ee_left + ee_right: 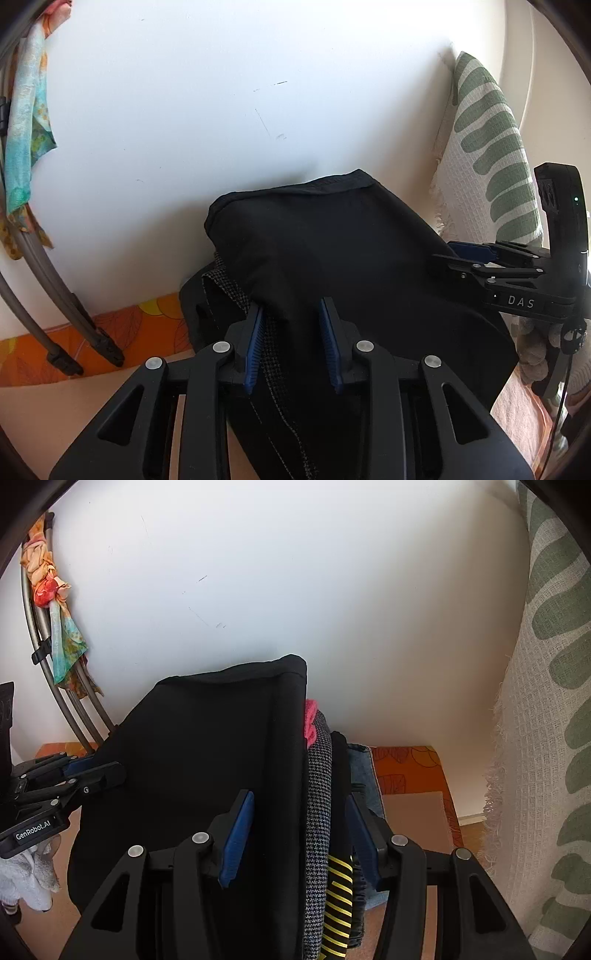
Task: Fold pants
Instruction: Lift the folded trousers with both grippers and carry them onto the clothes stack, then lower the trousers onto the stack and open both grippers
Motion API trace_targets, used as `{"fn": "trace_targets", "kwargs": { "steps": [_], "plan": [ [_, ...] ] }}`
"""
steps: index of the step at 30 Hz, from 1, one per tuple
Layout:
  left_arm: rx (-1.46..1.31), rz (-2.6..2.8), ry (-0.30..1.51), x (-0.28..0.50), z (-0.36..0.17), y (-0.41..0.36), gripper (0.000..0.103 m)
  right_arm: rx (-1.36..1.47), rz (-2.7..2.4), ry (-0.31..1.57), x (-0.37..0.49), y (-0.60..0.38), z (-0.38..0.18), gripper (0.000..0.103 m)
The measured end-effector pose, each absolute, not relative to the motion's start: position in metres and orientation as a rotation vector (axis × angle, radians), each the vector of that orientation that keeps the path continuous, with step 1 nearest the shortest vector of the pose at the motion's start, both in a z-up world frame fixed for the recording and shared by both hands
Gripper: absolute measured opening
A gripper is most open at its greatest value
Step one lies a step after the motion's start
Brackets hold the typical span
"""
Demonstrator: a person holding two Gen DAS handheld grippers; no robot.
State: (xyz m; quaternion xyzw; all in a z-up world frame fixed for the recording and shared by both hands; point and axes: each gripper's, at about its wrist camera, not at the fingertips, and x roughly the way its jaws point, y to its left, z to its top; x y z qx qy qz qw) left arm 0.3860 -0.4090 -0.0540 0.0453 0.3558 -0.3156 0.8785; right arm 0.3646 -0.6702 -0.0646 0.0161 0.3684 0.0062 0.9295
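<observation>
Pants (332,251), 1 black pair, lie between 2 parted claws, left claw (293,343) and right claw (301,840).

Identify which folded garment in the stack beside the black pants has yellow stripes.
The black garment with yellow diagonal stripes, wedged right of the grey houndstooth fabric; the pink and denim pieces carry none.

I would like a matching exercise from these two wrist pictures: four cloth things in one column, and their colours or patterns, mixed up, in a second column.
Things:
1. pants
2. blanket
3. scarf
4. sheet

Colours:
a. orange with leaf outlines
b. plain black
c. white with green stripes
d. turquoise, yellow and orange

Pairs: 1-b, 2-c, 3-d, 4-a
</observation>
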Motion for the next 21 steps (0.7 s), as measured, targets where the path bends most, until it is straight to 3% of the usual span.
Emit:
{"fn": "trace_targets", "kwargs": {
  "steps": [2, 4, 14, 21],
  "plan": [
    [0.075, -0.633, 0.761, 0.391, -0.055, -0.401, 0.048, 0.033, -0.006, 0.760, 0.361, -0.670, -0.063, 0.052],
    [0.068, -0.616, 0.768, 0.393, -0.055, -0.394, 0.049, 0.041, -0.033, 0.770, 0.360, -0.671, -0.063, 0.052],
    [0.058, -0.515, 0.821, 0.388, -0.057, -0.346, 0.047, 0.054, -0.103, 0.754, 0.326, -0.665, -0.050, 0.052],
    [0.020, -0.560, 0.780, 0.346, -0.027, -0.310, 0.047, 0.080, -0.114, 0.691, 0.276, -0.644, -0.027, 0.053]
  ]
}}
